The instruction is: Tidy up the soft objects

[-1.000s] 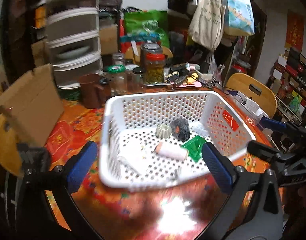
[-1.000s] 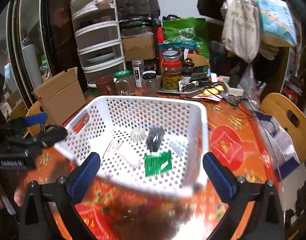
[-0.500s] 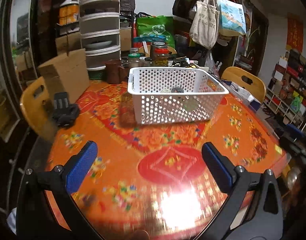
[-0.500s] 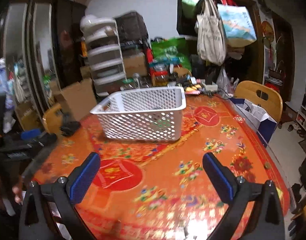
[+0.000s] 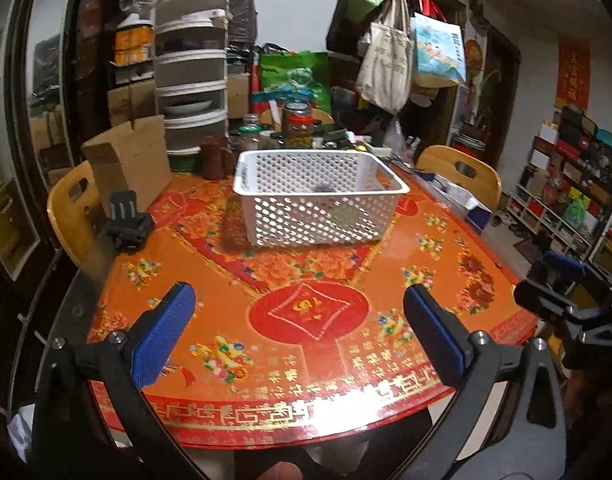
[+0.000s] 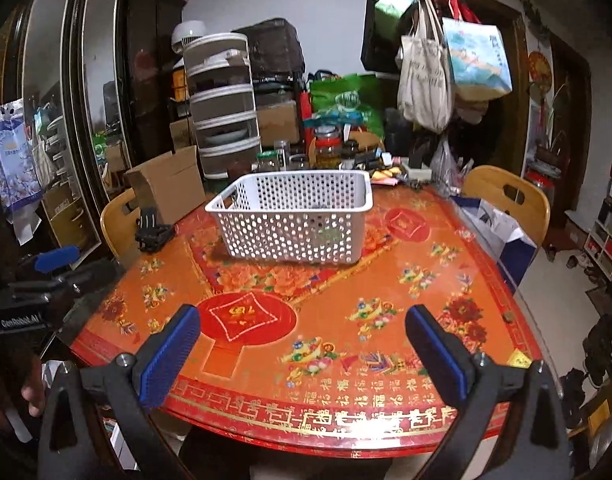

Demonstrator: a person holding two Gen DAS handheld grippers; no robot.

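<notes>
Both tools spread wide and empty: left gripper (image 5: pixel 296 330) with blue pads (image 5: pixel 162 338) parted over the near edge of the table (image 5: pixel 313 356), right gripper (image 6: pixel 302 350) likewise agape, nothing between the fingers in either wrist view. Pulled well back compared with a second ago, when both hung right over the open basket and looked down onto its floor; now withdrawn to the near rim, cameras level, only the perforated side walls on show. Farther out, white basket (image 5: pixel 317 196) standing upright toward the far middle of the orange patterned cloth, well apart from both tools. Inside, a dark soft lump (image 5: pixel 325 189) just peeking above the floor and a greenish patch (image 5: pixel 343 213) dimly visible through the holes; other contents hidden by the wall from this low angle. No loose soft item anywhere on the bare cloth between tools and basket. To the far left, a black clamp-like gadget (image 5: pixel 128 222) near the cardboard box (image 5: pixel 130 160); beyond the basket, jars (image 5: pixel 300 128) and stacked drawers (image 5: pixel 192 92), untouched clutter. Judging from the retreat with empty jaws and a filled basket: gathering most likely finished, or a pause to scan for anything left over; nothing further within easy reach to grasp.
</notes>
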